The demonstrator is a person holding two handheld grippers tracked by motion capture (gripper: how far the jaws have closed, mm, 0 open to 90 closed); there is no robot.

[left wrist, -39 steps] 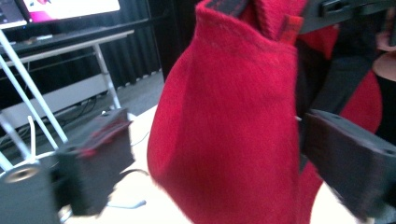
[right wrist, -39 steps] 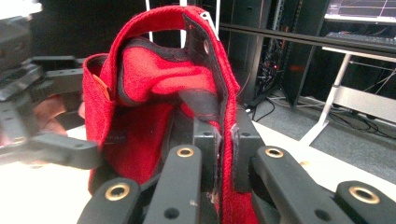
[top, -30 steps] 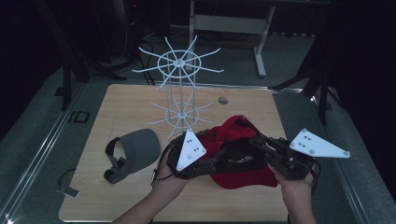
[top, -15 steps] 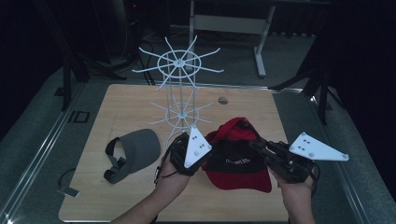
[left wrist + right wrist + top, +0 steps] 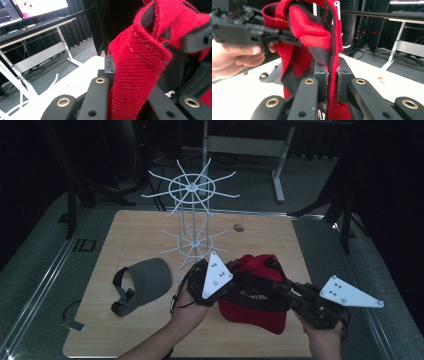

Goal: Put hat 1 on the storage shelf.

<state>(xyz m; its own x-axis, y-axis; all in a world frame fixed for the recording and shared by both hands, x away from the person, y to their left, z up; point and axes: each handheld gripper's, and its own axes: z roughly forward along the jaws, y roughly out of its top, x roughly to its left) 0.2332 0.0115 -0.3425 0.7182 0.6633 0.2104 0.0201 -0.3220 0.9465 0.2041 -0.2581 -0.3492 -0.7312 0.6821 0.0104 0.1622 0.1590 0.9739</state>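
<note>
A red cap (image 5: 255, 297) with a dark front panel hangs between both grippers over the front right of the wooden table (image 5: 125, 240). My left gripper (image 5: 227, 280) is shut on the cap's left rim; its own view shows thick red fabric (image 5: 140, 62) pinched between the jaws. My right gripper (image 5: 280, 287) is shut on the cap's right edge, and its view has red cloth with dark trim (image 5: 330, 72) clamped between the pads. The other hand (image 5: 239, 57) and its gripper hold the far side.
A white wire hat rack (image 5: 192, 220) stands mid-table just behind the cap. A grey visor (image 5: 142, 282) lies to the left. A small round mark (image 5: 239, 227) sits at the back. A desk frame (image 5: 250, 145) stands beyond the table.
Both grippers have kept their hold and turned the cap, so its brim now points toward the front edge and the dark panel faces up.
</note>
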